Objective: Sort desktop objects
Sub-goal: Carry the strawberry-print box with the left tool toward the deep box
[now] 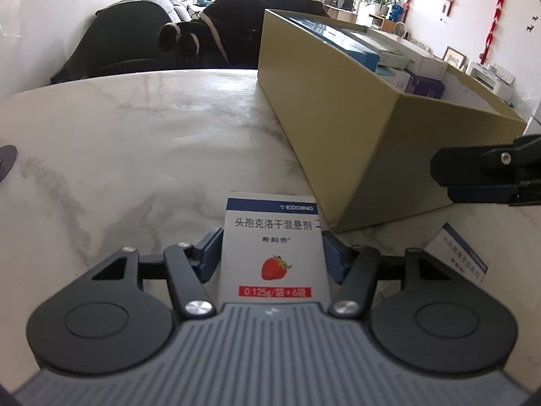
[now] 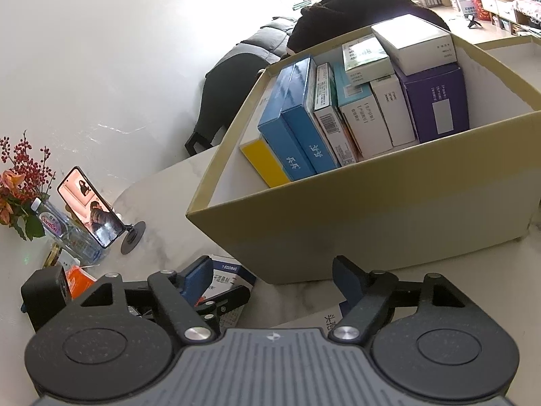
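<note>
A white medicine box with a strawberry picture stands upright on the marble table between the blue pads of my left gripper, which press on both its sides. The same box shows behind my right gripper's left finger. A second white medicine box lies flat to the right, and its corner shows low beside my right gripper's right finger. My right gripper is open in front of the cardboard box, its pads touching nothing. One of its fingers shows at the right edge of the left wrist view.
The tan cardboard box holds several upright medicine boxes. A phone on a stand, a water bottle, flowers and an orange pack stand on the left. A dark chair with a black plush toy is beyond the table.
</note>
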The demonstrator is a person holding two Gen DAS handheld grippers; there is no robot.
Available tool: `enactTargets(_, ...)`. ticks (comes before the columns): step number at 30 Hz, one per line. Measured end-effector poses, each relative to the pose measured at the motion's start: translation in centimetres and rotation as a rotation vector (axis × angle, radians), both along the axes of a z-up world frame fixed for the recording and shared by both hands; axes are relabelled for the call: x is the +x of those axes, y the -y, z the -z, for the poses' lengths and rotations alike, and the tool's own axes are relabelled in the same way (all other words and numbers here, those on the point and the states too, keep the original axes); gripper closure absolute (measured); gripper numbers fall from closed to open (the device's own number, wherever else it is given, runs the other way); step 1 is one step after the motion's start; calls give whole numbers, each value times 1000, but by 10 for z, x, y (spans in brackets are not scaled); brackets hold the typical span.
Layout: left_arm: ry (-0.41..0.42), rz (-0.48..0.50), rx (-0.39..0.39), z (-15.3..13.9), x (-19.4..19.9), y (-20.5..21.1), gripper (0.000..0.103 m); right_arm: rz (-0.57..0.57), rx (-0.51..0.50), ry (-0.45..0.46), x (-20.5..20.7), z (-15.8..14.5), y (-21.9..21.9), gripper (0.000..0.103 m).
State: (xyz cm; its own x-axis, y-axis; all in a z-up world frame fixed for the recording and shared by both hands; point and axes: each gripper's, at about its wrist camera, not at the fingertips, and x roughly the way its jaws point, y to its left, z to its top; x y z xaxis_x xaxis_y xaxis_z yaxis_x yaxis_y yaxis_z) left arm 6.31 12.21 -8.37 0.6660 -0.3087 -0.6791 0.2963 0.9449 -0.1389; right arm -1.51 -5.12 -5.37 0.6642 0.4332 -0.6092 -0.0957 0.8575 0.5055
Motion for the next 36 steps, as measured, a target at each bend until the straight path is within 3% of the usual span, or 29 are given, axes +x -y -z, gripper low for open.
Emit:
enactTargets(15, -18, -21, -18, -1, 3, -4, 43, 6, 5, -6, -2, -1, 0, 21)
enactTargets(22, 9, -27, -16, -9, 0, -1, 46, 23, 31, 44, -10, -14, 8, 20)
enactTargets(36, 19, -67, -26, -12, -7, -5, 46, 7, 41, 30, -17, -8, 10, 20)
